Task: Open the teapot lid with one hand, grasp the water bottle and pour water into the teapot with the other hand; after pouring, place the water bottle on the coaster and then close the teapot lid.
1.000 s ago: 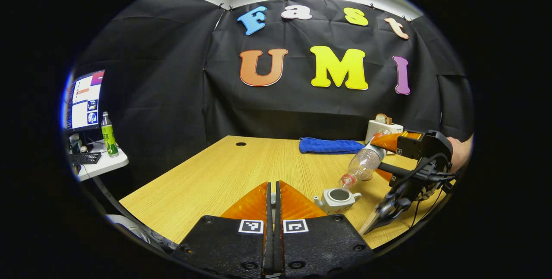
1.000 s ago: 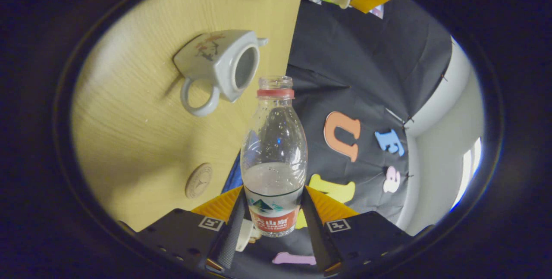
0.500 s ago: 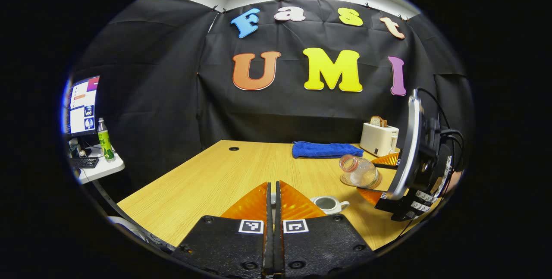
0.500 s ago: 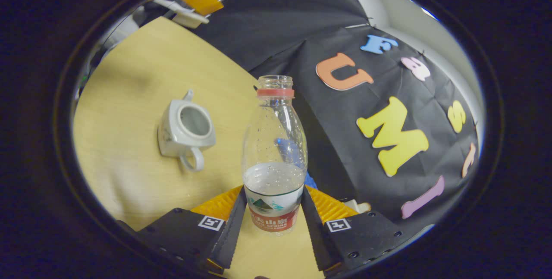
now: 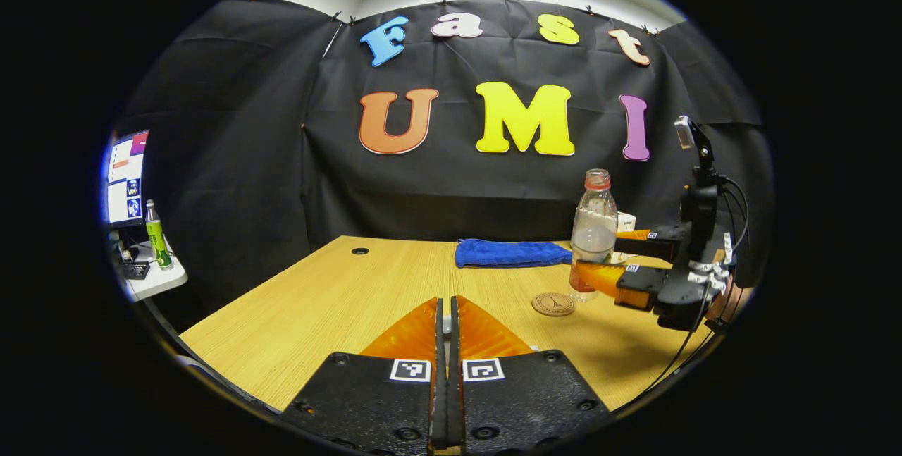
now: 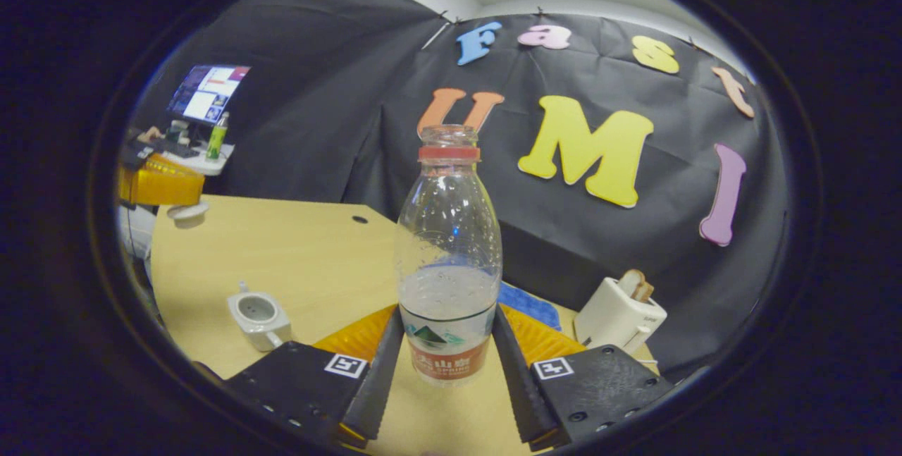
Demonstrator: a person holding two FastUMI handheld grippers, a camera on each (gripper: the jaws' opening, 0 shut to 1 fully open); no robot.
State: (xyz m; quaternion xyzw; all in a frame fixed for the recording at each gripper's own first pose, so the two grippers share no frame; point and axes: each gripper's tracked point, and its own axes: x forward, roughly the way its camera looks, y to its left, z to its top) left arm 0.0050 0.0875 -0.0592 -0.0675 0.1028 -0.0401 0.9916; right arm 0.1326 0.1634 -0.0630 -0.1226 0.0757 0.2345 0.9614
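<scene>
Above the table's (image 5: 338,301) right edge, the right gripper (image 6: 447,364) pinches the upright bottle (image 6: 449,259) for the coaster (image 5: 554,304); the left gripper's (image 5: 445,315) fingers pinch the lid (image 6: 187,211).

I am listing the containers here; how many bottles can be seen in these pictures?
2. The clear water bottle is upright between the right gripper fingers; a green bottle stands on the white side table by the monitor. Others may be hidden.

Right gripper (image 6: 447,354) level, fingers pressed on both sides of the upright water bottle (image 6: 449,251) (low on its body), left gripper (image 5: 445,343) raised, fingers closed together, pinching the teapot lid (image 6: 188,211).
</scene>
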